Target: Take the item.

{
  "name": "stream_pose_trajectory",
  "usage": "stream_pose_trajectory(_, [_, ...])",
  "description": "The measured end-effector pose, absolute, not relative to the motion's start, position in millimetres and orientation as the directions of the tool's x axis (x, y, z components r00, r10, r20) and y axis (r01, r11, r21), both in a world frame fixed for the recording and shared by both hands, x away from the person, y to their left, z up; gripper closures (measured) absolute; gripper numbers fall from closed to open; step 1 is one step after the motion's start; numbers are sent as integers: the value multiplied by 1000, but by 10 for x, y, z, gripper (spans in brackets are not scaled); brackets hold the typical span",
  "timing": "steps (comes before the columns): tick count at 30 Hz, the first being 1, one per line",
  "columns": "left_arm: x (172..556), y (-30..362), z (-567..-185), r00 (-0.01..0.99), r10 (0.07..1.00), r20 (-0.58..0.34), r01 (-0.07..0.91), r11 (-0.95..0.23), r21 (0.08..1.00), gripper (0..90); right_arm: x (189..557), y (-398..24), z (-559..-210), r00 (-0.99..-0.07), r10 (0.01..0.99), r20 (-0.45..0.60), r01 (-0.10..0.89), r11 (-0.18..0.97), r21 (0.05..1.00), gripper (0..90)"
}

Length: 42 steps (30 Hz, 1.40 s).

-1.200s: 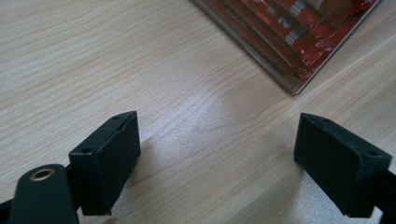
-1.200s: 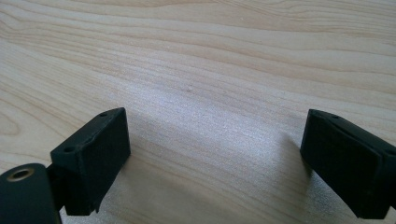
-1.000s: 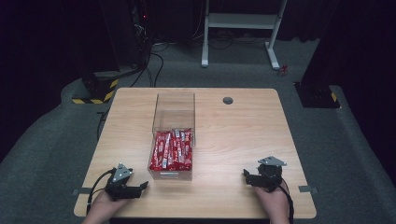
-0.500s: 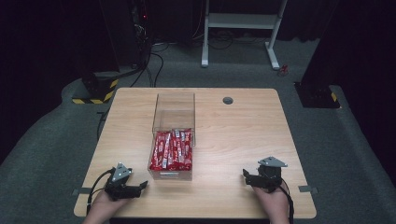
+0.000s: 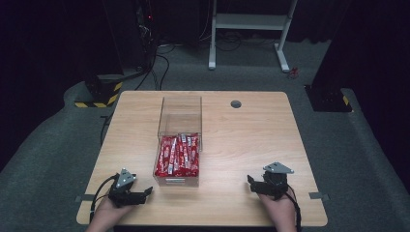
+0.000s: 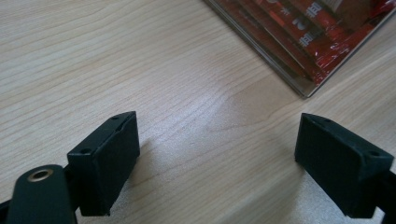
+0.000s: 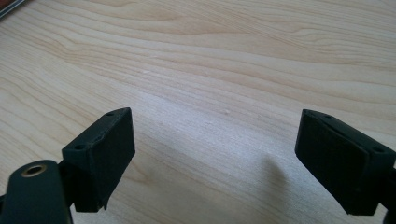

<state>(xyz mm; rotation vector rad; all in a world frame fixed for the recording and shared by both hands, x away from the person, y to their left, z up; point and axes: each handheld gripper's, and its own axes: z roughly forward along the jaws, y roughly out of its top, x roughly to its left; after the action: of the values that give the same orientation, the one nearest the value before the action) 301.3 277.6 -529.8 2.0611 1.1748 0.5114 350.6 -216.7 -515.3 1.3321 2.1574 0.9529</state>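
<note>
Both grippers are resting on the table, flanking the clear box of red packets. The left gripper and right gripper are standing wide, holding nothing.

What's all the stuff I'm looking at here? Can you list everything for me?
Table: one, light wood, middle of the room.
Clear box: one, see-through, on the table left of centre, long side running away from the person.
Red packets: a stack, too many to count, red with white print, in the near half of the clear box.
Round cap: one, dark grey, set in the table top near the far edge.
White frame: one, on the floor beyond the table.
Striped block: one, yellow and black, on the floor at far left.
Left tool: one, black, near left corner of the table, jaws apart, nothing between them.
Right tool: one, black, near right corner, jaws apart, nothing between them.
</note>
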Motion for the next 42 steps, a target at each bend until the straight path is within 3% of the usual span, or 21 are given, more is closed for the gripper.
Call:
stream_pose_trajectory(23, [3059,2793,-5309,445,895,2,626,-313,714,13,3494,-1903,-5189,-489,872,13,585,317,746,121])
stream_pose_trajectory(42, [3060,2791,-5309,445,895,3,629,-315,710,7,3509,-1671,-5046,-523,852,36,532,292,795,133])
